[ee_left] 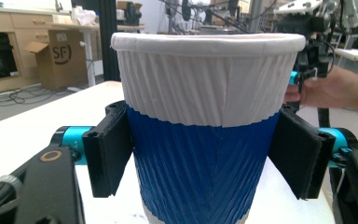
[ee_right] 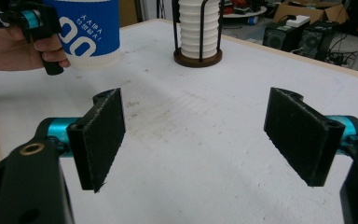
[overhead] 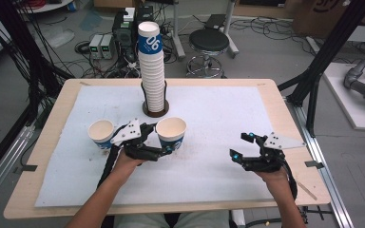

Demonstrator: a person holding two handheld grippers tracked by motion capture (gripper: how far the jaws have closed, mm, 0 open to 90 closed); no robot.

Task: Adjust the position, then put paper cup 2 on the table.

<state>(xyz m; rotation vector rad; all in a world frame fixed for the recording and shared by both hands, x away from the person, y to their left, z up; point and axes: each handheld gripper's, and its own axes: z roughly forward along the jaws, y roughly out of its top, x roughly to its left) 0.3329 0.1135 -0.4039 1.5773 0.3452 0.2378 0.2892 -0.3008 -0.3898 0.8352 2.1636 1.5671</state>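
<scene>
A blue-and-white ribbed paper cup [overhead: 171,130] [ee_left: 205,93] stands upright on the white mat, just in front of the cup holder. My left gripper [overhead: 159,138] [ee_left: 205,158] has a jaw on each side of it, and both pads lie against the cup's blue band. A second, matching cup [overhead: 100,131] stands to the left of that hand. Behind them a tall stack of cups [overhead: 151,66] [ee_right: 199,28] rises from a black wire holder. My right gripper [overhead: 242,146] [ee_right: 193,140] hovers low over the bare mat at the right, open, with nothing between its pads.
The white mat [overhead: 209,109] covers most of the wooden table [overhead: 285,118]. Beyond the far edge are a black stool [overhead: 209,42] and electronic boxes [overhead: 102,45] on the floor. Black frame posts [overhead: 313,85] stand at the table's right.
</scene>
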